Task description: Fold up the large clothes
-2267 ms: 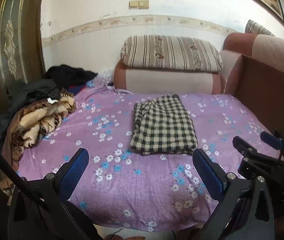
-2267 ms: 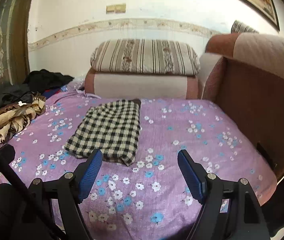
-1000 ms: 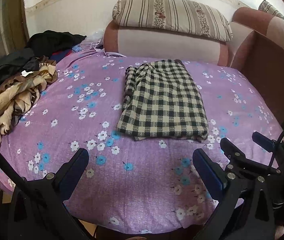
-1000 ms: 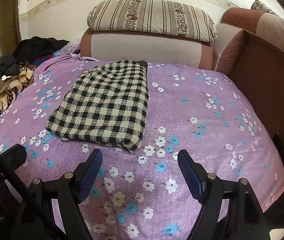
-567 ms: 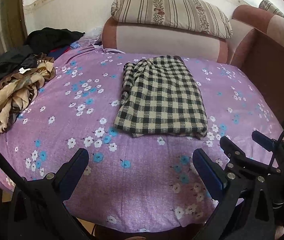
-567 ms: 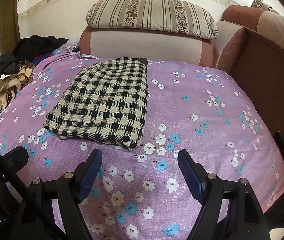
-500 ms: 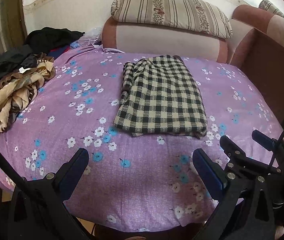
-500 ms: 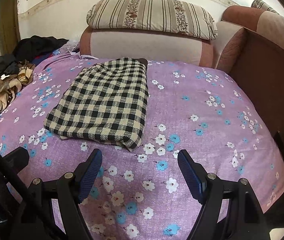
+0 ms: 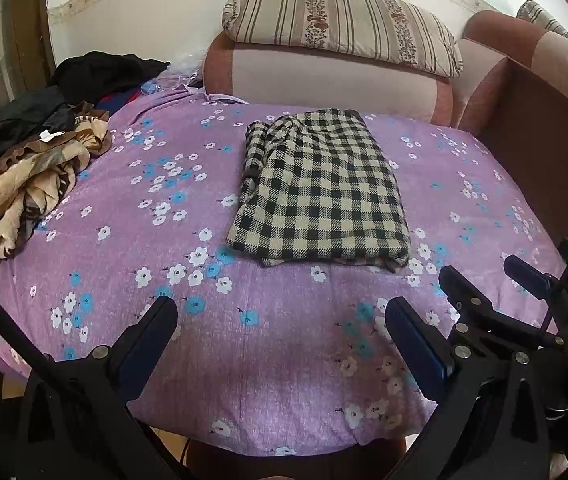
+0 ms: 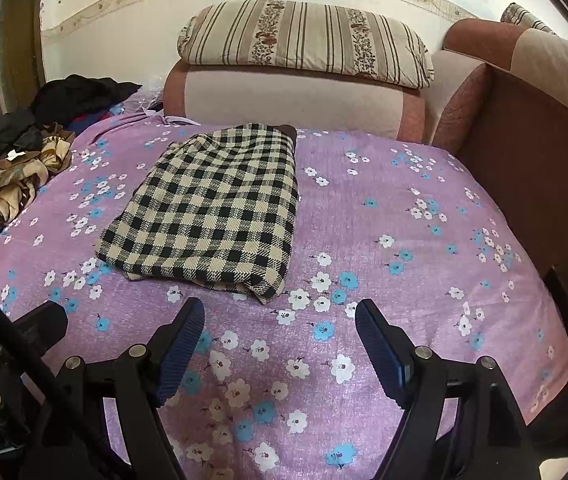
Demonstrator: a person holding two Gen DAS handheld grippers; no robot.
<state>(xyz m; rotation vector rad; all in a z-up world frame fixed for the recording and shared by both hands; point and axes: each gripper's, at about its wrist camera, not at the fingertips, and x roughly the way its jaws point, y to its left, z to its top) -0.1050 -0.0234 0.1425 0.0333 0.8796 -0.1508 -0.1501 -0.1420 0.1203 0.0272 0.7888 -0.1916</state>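
Observation:
A black-and-cream checked garment (image 9: 319,188) lies folded in a neat rectangle on the purple flowered bedspread (image 9: 172,240); it also shows in the right wrist view (image 10: 216,208). My left gripper (image 9: 282,320) is open and empty, hovering above the bedspread just short of the garment's near edge. My right gripper (image 10: 280,320) is open and empty, near the garment's near right corner. The right gripper also shows at the right edge of the left wrist view (image 9: 495,284).
A heap of brown patterned and black clothes (image 9: 32,176) lies at the bed's left edge. A striped pillow (image 9: 339,28) rests on a pink sofa back (image 9: 323,76) behind the bed. A brown sofa side (image 10: 531,152) borders the right.
Both grippers have moved forward and tilted down toward the bed since 2.3 s ago, so the folded garment looks closer. The garment has not moved. Both grippers stay open.

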